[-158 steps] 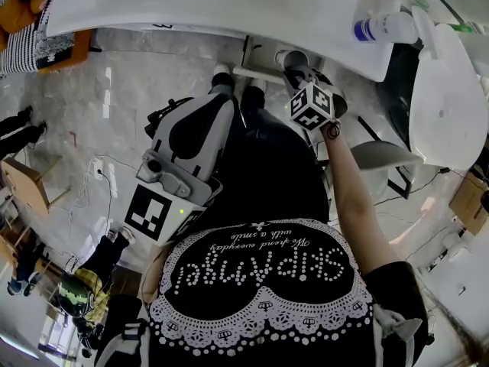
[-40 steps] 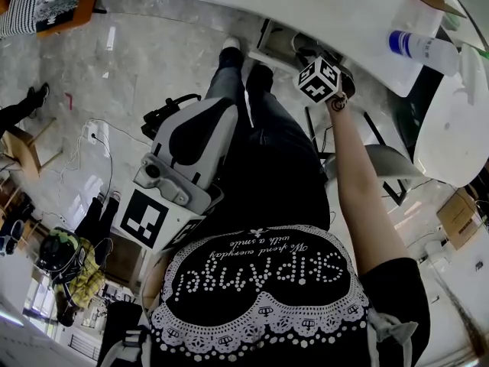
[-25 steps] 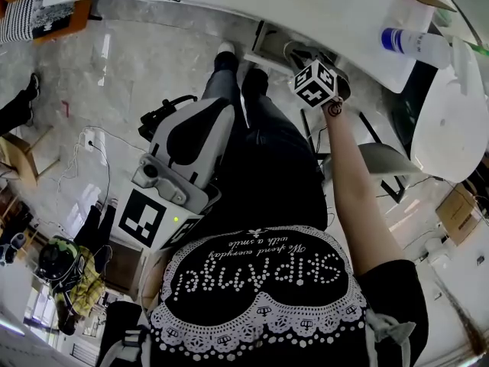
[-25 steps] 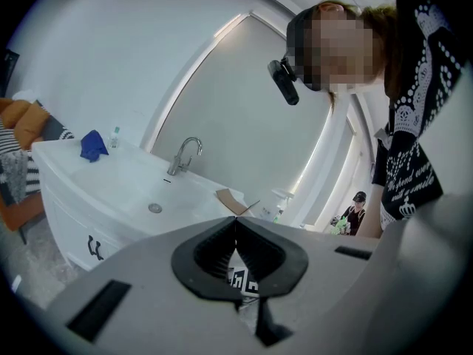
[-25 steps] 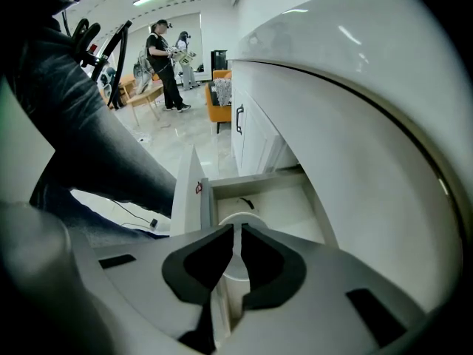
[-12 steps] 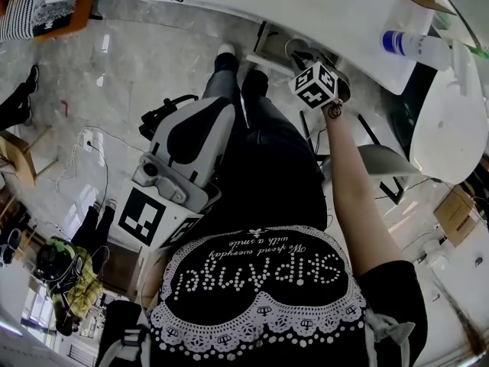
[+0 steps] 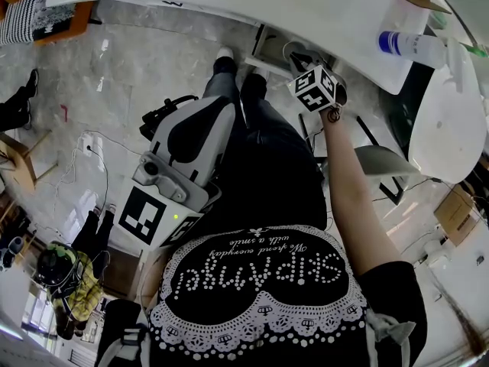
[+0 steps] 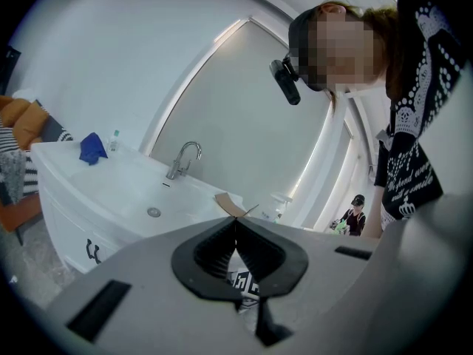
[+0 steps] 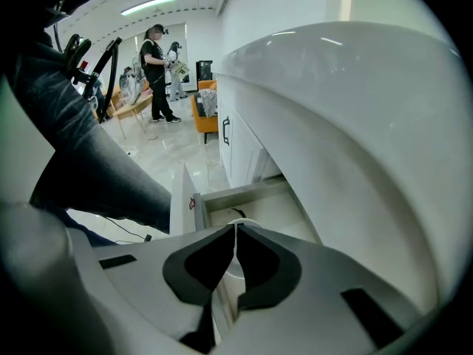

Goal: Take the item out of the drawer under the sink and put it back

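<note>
The white cup [image 7: 289, 50] looks light and thin (easy to squash), so pinch its rim softly. The left tool [image 8: 236, 220] and right tool [image 9: 236, 228] are closed.

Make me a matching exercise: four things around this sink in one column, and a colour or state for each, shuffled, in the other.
Things:
1. cloth
2. drawer
3. tap
4. box

Colour or state:
A. open
B. brown
C. blue
D. silver

Pairs: 1-C, 2-A, 3-D, 4-B.
</note>
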A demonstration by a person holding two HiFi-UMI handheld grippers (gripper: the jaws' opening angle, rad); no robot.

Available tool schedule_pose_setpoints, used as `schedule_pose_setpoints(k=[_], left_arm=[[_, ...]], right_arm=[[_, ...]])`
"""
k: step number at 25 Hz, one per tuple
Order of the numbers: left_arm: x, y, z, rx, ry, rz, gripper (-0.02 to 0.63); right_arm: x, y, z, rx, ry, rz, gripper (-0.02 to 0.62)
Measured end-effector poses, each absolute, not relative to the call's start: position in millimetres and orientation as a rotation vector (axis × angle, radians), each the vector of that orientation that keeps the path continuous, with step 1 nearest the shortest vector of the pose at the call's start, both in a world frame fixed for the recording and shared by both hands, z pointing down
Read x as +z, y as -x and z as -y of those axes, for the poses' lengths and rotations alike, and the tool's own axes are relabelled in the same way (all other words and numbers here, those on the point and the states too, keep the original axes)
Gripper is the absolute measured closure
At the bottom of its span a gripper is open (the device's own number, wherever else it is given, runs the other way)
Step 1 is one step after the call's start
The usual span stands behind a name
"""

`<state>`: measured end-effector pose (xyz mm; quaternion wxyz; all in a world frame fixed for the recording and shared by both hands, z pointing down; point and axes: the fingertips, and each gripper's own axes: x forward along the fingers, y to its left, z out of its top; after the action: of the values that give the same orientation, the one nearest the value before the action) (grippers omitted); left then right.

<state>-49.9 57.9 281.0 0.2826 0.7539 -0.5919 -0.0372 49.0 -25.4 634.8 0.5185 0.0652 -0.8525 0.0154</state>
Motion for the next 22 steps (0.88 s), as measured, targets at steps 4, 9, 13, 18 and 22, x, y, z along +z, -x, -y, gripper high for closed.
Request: schedule_pose_setpoints(k=[4, 9, 13, 18, 22], left_arm=[[278.4, 51.4, -59.0, -0.100, -2.024, 1.586, 0.601], [275.0, 51.6, -57.8, -0.120, -2.053, 1.593, 0.601], [269.0, 50.4, -56.6, -0.130, -2.076, 1.595, 0.601], [268.2, 47.9, -52.2, -0.121, -2.096, 1.580, 0.601], [264.2, 45.7, -47.6, -0.129, -2.116, 1.576, 0.601]], right_arm=[[629.6, -48.5, 26.2, 0.042, -0.190, 2.063, 0.578], [620.1, -48.3, 30.1, 0.109, -0.273, 2.108, 0.578], [602.7, -48.8, 32.1, 0.156, -0.355, 2.151, 0.578], [587.2, -51.4, 32.3, 0.198, -0.413, 2.195, 0.578], [576.4, -53.3, 30.7, 0.207, -0.415, 2.231, 0.578]])
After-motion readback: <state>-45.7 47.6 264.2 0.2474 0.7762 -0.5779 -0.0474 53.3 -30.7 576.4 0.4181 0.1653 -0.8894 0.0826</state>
